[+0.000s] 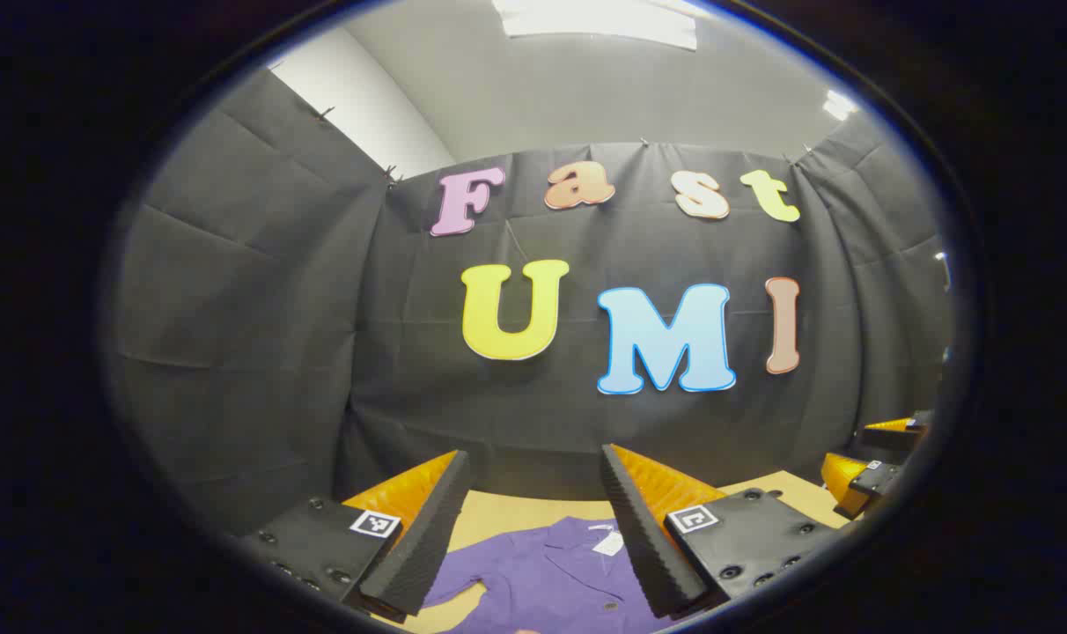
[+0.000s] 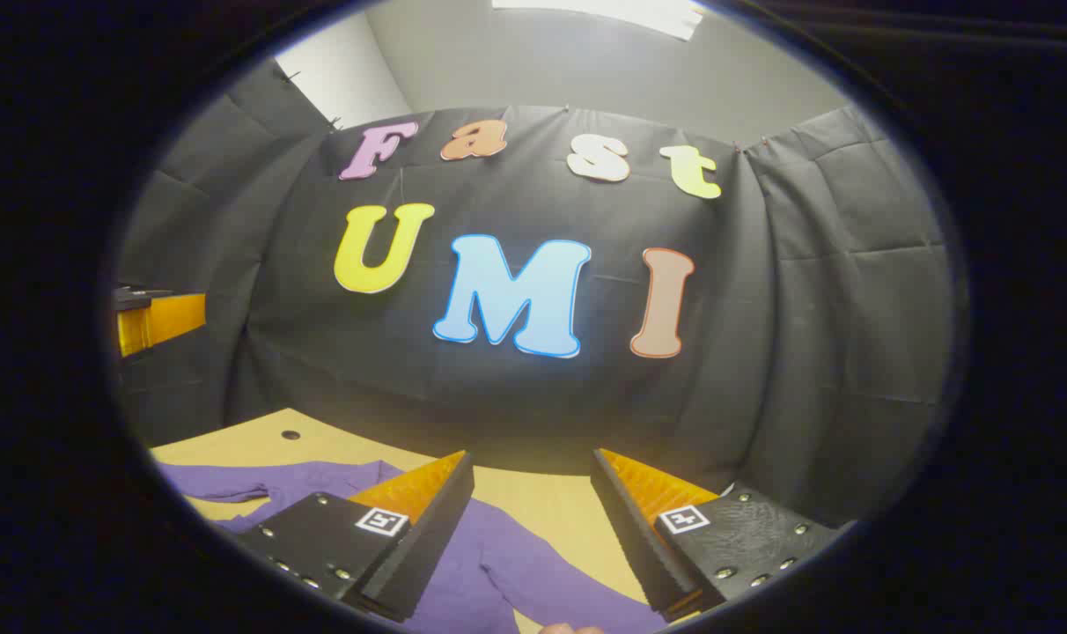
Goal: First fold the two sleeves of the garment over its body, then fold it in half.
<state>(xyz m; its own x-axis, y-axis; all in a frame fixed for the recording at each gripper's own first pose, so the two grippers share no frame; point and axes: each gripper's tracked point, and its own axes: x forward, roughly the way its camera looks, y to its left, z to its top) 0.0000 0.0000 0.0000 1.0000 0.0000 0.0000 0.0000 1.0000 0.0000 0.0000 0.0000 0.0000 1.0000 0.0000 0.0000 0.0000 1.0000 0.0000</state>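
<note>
- We see the booth wall [image 1: 261,352], black cloth, closing off the back and sides in both views; both grippers look mostly at it, which we take to mean they are held level and high, not yet tipped down to work.
- The bench [image 2: 551,506] is pale wood, running up to the wall. In the right gripper view a small dark hole [image 2: 290,435] sits in it near the far left.
- The shirt [image 1: 551,572], purple, lies flat on the bench below both grippers. The left gripper view shows its collar with a white tag [image 1: 608,543] and a button placket; the right gripper view instead shows a sleeve [image 2: 269,482] stretched out to the left and another [image 2: 542,586] running out to the lower right. Both sleeves look spread out, so we judge no fold has been made.
- The left gripper [image 1: 533,528] hangs over the collar, jaws wide apart with nothing between them. It also appears at the left edge of the right gripper view.
- The right gripper [image 2: 533,528] hangs above the shirt's sleeve side, jaws likewise spread and empty. It shows at the right edge of the left gripper view. We think the open jaws are held ready to come down on a sleeve.
</note>
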